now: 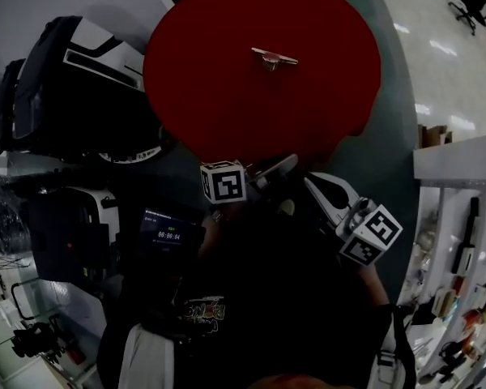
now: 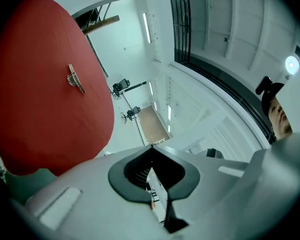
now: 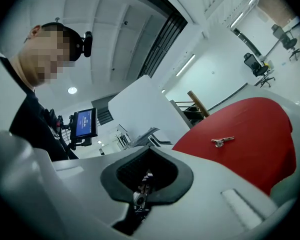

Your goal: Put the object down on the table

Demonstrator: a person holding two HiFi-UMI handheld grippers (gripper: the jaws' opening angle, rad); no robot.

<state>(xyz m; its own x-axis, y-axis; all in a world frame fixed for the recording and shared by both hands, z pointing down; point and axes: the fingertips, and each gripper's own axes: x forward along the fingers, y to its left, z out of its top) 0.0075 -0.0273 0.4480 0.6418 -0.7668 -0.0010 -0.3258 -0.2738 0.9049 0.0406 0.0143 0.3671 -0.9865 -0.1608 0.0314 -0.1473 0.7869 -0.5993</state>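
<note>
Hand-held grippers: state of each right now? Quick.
Left hand-held gripper: closed, nothing between the jaws.
Right hand-held gripper: closed on a small metal piece; what kind of part it is cannot be told.

Three views, one shared red table [image 1: 211,79]
</note>
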